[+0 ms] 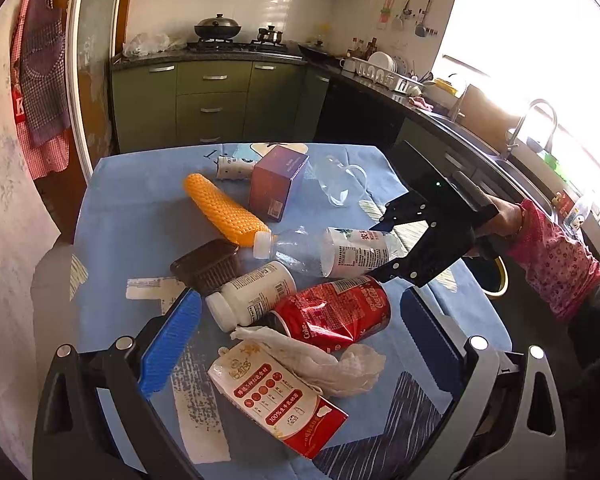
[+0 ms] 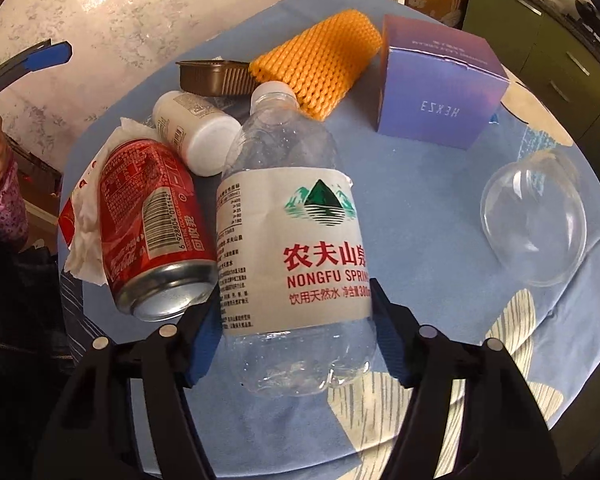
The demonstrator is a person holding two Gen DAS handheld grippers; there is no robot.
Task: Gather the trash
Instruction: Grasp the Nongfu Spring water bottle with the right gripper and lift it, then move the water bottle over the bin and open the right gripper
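Observation:
Trash lies on a blue tablecloth (image 1: 112, 248). My left gripper (image 1: 300, 328) is open, its blue pads either side of a crushed red cola can (image 1: 336, 312), a white pill bottle (image 1: 252, 294), a crumpled tissue (image 1: 332, 364) and a red-and-white carton (image 1: 276, 396). My right gripper (image 2: 296, 312) has its jaws around the base of a clear Nongfu Spring water bottle (image 2: 288, 216), both pads against its sides. In the left wrist view the right gripper (image 1: 388, 248) sits at the water bottle (image 1: 320, 250). The cola can (image 2: 152, 224) lies touching the bottle's left side.
A yellow foam net (image 1: 224, 210), a brown plastic tray (image 1: 208, 266), a purple box (image 1: 278, 184), a small white bottle (image 1: 232, 167) and a clear dome lid (image 1: 342, 182) lie farther back. Kitchen counters (image 1: 380, 84) and cabinets stand beyond the table.

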